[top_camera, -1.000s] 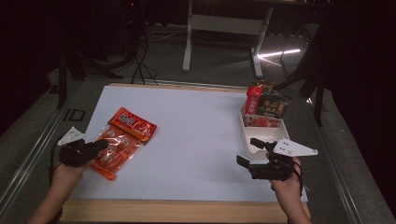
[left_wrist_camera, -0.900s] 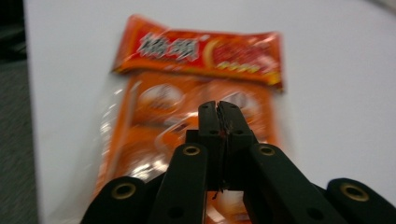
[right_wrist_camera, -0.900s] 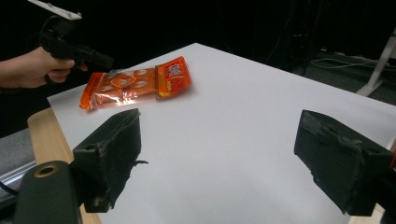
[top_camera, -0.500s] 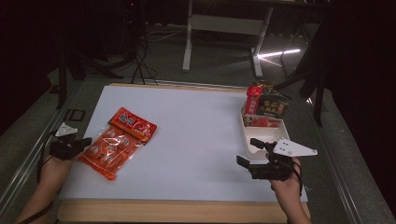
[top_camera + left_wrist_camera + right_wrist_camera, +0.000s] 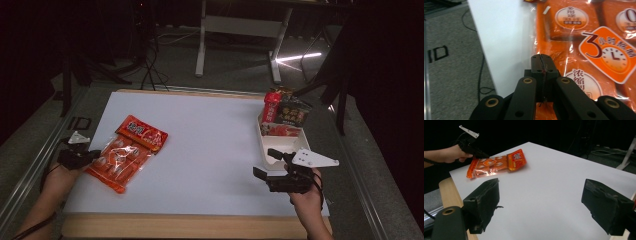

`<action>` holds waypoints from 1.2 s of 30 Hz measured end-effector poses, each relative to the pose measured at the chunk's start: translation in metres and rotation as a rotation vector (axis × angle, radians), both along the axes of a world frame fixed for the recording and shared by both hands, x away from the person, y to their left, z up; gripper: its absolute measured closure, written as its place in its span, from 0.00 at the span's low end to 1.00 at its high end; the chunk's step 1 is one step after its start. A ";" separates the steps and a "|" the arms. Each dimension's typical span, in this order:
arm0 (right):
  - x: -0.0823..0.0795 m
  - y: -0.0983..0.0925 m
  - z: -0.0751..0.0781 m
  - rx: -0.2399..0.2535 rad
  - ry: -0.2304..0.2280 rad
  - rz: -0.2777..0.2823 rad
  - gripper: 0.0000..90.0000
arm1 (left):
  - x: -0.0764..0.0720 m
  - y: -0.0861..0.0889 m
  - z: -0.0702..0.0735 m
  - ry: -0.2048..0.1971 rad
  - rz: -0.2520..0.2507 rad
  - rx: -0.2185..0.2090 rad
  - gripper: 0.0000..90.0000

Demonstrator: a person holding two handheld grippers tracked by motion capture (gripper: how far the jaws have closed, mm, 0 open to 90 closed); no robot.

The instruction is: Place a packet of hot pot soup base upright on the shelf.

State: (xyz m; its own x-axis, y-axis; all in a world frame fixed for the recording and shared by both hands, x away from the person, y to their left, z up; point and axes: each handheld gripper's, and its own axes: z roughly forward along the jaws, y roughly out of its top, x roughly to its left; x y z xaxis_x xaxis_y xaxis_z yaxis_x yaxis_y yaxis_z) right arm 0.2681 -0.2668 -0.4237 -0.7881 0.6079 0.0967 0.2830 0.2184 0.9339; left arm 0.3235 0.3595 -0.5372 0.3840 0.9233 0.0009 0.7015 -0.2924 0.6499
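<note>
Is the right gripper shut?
No, the right gripper has its jaws wide apart with bare white table between them.

Left gripper view: orange packet [image 5: 584,50] cut off at 12, 3 and 6 o'clock edges; the closed black jaws hide its edge at 6 o'clock, so whether film is pinched between them cannot be told. High view: left gripper [image 5: 92,156] tips too small and dark to read against the packet. White tray [image 5: 280,145] contents crowded, labels unreadable. Right gripper view: right gripper [image 5: 540,202] body cut off at 6 o'clock.
</note>
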 end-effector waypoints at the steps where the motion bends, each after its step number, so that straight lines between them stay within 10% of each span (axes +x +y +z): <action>1: 0.000 0.000 0.000 -0.001 0.001 -0.001 0.16 | -0.001 -0.003 0.001 0.015 -0.019 -0.004 1.00; 26: -0.001 0.000 0.000 -0.003 -0.002 0.005 0.16 | -0.015 -0.068 0.005 0.101 -0.209 -0.091 1.00; 36: -0.002 0.000 0.000 -0.002 -0.003 0.006 0.16 | 0.006 -0.065 0.002 0.023 -0.073 -0.051 1.00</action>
